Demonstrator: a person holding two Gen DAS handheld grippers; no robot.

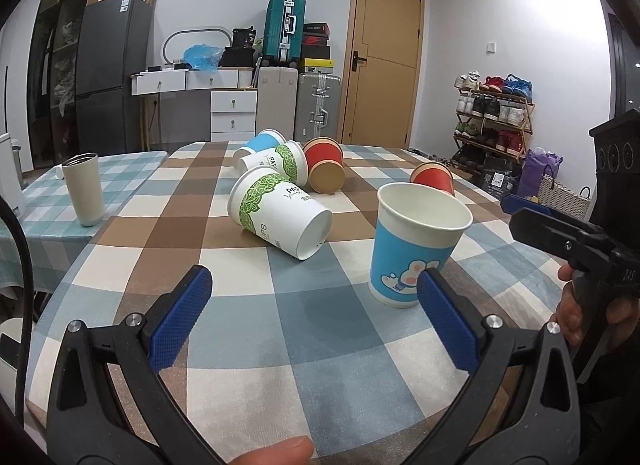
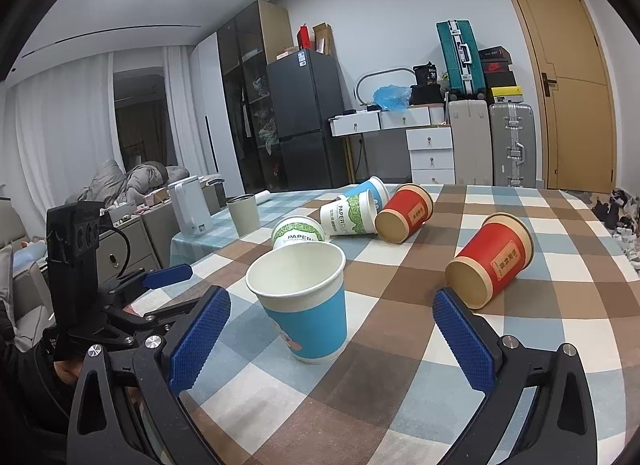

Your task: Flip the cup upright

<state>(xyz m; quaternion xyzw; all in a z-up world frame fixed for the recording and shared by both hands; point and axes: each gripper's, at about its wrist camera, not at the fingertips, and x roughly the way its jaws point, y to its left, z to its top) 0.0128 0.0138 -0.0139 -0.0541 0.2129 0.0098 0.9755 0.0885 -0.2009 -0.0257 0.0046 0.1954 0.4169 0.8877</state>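
**Both grippers open, held low and level**

Left gripper [image 1: 314,301] — jaws spread wide, blue pads [image 1: 180,321] facing inward, nothing between them. A fingertip [image 1: 276,452] of the holding hand shows at the bottom edge. Right gripper [image 2: 332,329] — jaws likewise wide apart, gripping nothing. Each unit appears at the edge of the other's view, side by side.

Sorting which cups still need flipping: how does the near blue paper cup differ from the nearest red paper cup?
The blue paper cup with the cartoon print stands upright, mouth up; the red paper cup with tan bands lies on its side, its tan base toward the right gripper. The blue cup has a white rim and white inside; the red one has tan bands at both ends. Both rest on the checked tablecloth, ungripped.
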